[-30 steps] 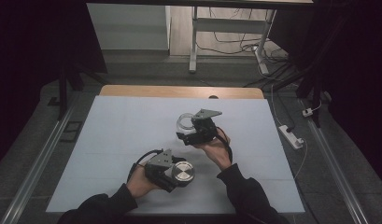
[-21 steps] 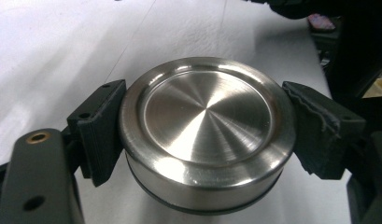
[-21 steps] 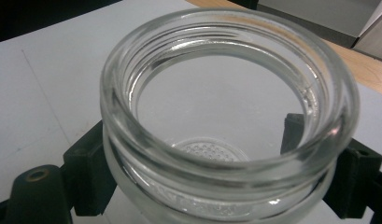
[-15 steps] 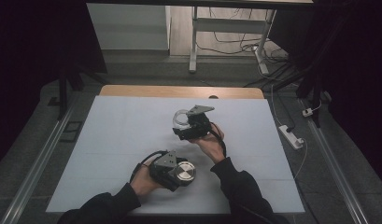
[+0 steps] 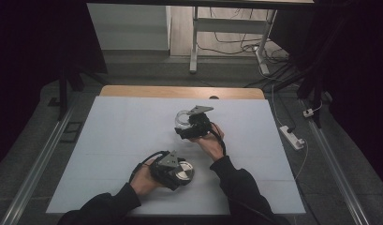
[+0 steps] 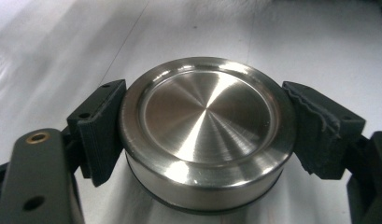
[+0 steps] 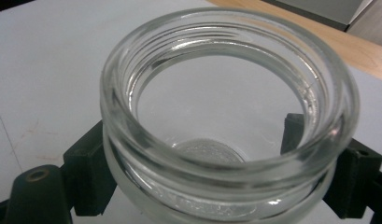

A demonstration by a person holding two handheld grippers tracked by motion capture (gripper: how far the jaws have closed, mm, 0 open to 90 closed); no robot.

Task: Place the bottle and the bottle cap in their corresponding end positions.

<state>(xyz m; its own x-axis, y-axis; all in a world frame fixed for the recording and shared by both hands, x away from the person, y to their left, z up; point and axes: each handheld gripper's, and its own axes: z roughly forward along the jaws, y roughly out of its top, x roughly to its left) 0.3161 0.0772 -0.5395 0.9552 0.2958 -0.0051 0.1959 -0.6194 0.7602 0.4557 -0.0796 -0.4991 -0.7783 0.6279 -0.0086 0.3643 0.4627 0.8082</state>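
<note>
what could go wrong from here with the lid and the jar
1. The metal lid is round and polished, and the left gripper pinches it only at two opposite points on its rim, so it could slip or spin out.
2. The glass jar is held by the right gripper below its threaded neck; smooth glass may slide, and a drop onto the table could crack it.
3. Both hands sit apart, so bringing lid to threads misaligned might cross-thread.

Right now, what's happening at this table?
A person works two hand-held grippers over a pale table. The left gripper clamps a round brushed-steel lid, resting near the table's front. The right gripper grips an open, empty clear glass jar farther back. Lid and jar are apart.
</note>
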